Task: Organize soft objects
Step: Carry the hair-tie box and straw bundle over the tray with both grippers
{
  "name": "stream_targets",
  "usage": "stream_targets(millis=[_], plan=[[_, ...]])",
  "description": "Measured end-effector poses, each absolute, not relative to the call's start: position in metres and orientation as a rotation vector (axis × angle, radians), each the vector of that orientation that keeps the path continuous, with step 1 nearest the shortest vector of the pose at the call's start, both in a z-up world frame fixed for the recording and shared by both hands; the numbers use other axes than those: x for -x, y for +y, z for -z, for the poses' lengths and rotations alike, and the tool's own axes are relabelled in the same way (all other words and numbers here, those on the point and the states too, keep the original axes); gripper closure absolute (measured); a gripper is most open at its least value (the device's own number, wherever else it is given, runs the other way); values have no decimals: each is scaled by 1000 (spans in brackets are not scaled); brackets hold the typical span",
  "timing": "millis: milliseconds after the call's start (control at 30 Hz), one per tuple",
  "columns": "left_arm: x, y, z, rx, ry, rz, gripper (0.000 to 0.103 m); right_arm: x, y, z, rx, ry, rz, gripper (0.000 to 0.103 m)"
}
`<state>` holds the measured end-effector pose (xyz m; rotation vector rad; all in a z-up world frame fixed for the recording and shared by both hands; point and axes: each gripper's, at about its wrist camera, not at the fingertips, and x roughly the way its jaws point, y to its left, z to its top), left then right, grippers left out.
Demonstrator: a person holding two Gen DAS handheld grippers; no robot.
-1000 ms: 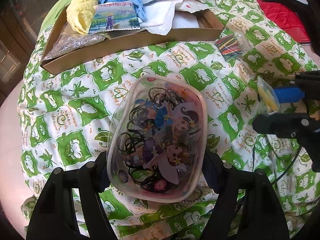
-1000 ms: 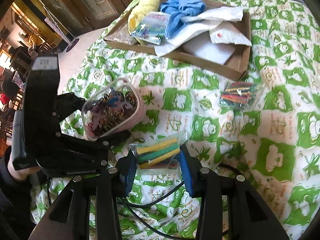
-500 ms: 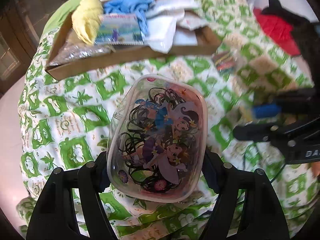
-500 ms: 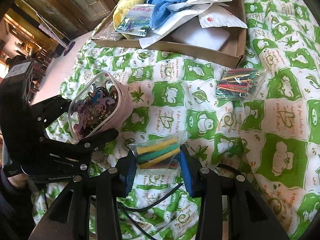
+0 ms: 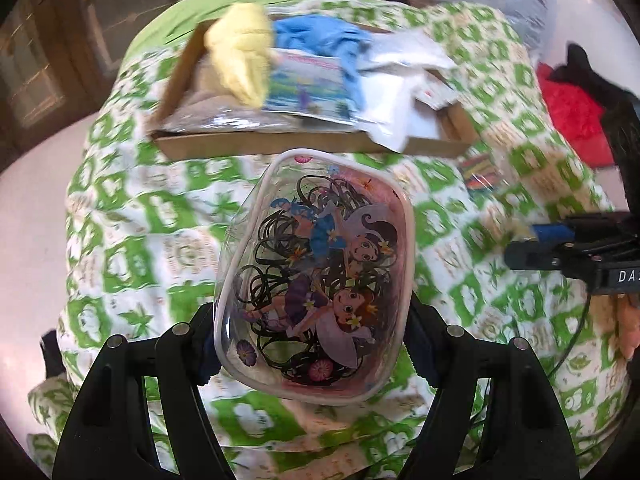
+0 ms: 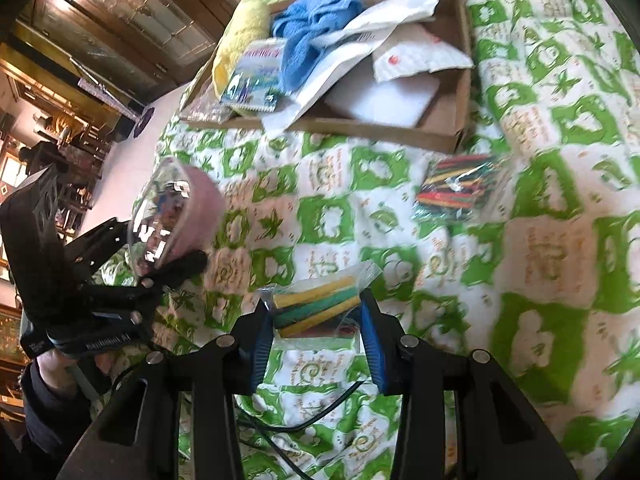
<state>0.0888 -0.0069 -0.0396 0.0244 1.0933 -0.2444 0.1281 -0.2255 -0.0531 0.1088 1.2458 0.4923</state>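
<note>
A clear box [image 5: 316,280] of hair ties is gripped by the left gripper [image 5: 312,344], tilted down above the green quilt [image 5: 132,216]. A small bag [image 6: 320,308] is pinched in the right gripper [image 6: 316,328], perhaps lifted off the quilt. Both point toward the tray [image 6: 452,128].

You get bright, even daylight on the green-and-white quilt [image 5: 132,240]; motion blur smears the far cardboard tray [image 5: 280,146]. Glare flashes off the clear pouch [image 6: 160,216] at left. Fisheye bends and darkens every edge.
</note>
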Motion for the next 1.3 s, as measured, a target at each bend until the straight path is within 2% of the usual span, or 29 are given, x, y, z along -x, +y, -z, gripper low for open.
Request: stream_targets(millis=[533,1300], plan=[[-100,13,23,-23,1064,181,29,-155,-244,24,-109,1169,-427,63],[-117,-1,5,-9,1028,212,29,-168,-234,33,-125,1147,-427,63]])
